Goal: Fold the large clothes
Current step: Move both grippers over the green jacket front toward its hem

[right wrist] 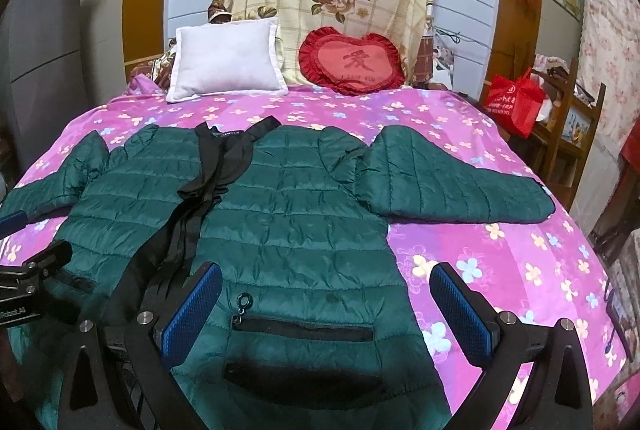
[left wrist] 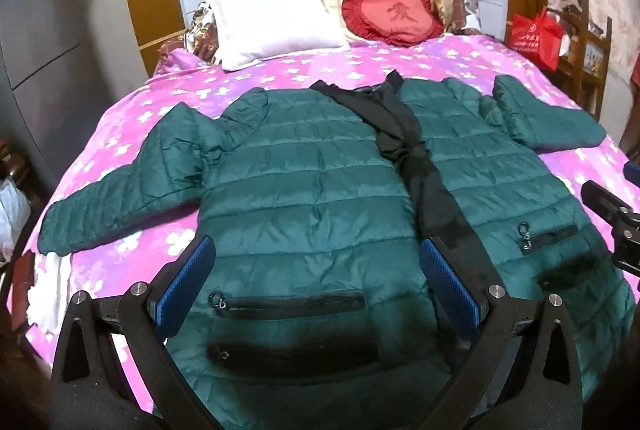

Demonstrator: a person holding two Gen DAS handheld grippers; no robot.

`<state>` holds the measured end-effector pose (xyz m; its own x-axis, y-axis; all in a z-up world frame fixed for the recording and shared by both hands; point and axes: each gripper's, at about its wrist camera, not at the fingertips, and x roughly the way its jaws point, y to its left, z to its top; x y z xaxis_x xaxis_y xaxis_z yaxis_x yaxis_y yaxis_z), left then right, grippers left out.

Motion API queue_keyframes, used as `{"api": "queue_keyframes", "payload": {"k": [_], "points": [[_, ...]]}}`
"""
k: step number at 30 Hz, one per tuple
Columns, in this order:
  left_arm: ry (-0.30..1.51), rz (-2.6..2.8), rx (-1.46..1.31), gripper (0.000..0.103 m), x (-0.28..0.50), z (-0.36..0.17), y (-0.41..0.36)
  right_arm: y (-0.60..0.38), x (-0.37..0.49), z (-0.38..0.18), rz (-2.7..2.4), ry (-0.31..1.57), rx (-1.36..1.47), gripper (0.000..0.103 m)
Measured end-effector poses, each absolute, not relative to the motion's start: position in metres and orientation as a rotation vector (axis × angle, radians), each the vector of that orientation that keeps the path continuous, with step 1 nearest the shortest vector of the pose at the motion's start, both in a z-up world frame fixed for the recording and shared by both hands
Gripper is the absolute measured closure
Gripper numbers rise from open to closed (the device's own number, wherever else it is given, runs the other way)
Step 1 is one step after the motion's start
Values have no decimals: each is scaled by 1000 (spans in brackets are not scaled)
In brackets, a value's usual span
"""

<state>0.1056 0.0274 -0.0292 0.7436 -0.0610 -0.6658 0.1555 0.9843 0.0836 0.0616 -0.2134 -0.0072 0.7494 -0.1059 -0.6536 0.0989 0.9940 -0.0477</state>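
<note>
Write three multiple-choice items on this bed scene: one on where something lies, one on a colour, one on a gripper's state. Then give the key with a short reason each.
1. Where is the red heart cushion relative to the white pillow?
A. to its right
B. on top of it
C. to its left

2. What colour is the jacket spread on the bed sheet?
A. yellow
B. dark green
C. white

3. How does the right gripper stand?
A. shut on a sleeve
B. shut on the pillow
C. open, holding nothing

Key: 1 A, both lean at the head of the bed, the cushion rightward. 2 B, its quilted panels are dark green. 3 C, its blue fingers stand wide apart above the jacket.
</note>
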Motion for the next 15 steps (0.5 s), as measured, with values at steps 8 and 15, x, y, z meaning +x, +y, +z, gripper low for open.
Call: {"api": "queue_keyframes", "payload": {"k": [8, 15], "points": [[768, -84, 96, 1, 119, -43, 34, -216, 69, -13, -117, 727, -1, 0], [789, -112, 20, 1, 126, -49, 43, -214, 75, -17, -115, 738, -2, 0]]}}
